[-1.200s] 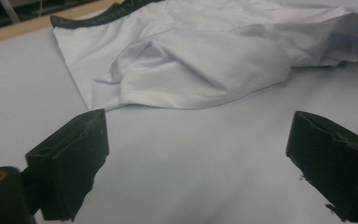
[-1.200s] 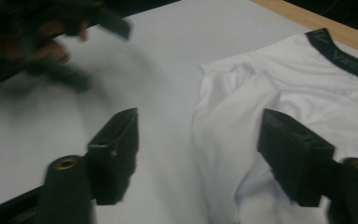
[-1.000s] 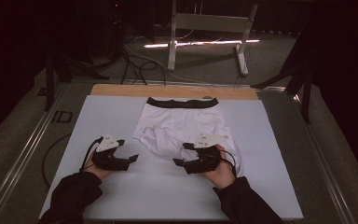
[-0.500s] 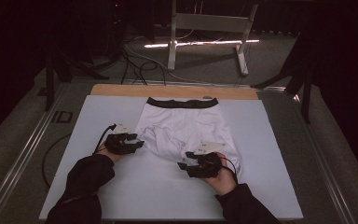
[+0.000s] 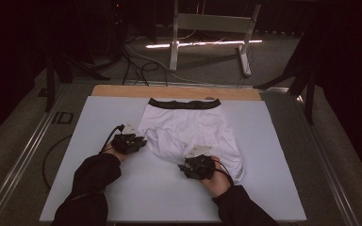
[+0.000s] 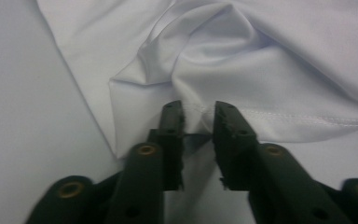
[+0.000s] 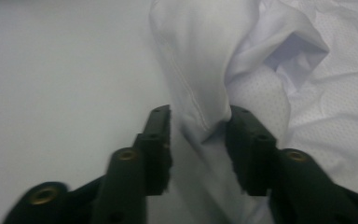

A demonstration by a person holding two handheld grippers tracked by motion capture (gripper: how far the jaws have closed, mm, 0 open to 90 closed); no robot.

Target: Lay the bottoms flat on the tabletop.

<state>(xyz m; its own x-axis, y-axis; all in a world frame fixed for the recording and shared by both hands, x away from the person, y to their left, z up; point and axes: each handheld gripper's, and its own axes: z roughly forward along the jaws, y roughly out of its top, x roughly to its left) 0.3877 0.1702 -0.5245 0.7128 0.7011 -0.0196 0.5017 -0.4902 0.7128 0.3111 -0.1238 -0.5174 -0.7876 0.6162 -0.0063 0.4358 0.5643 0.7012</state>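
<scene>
A large white table takes most of the high view, and a strip of its wooden edge shows at the far side. On the table lie white boxer shorts, spread flat near the middle, with the black waistband at the far end and the two leg openings toward the person. The fabric is mostly smooth, but it is bunched and wrinkled at the near hems. The person's dark sleeves come in from the bottom edge of the high view. The left gripper rests at the near left hem of the shorts, and the right gripper is at the near right leg, just beside the lower hem. In the left gripper view, the two black jaws stand a little apart, with a narrow gap between them, and the stitched hem of the shorts lies right at their tips; a fold of the cloth rises just beyond them. The jaws are not pressed together on the cloth here. In the right gripper view, the jaws are spread wider, and a raised ridge of the white fabric stands between them; the right jaw touches this fold, while the left jaw is slightly apart from it. A mesh inner layer of the shorts shows at the right of that view.
</scene>
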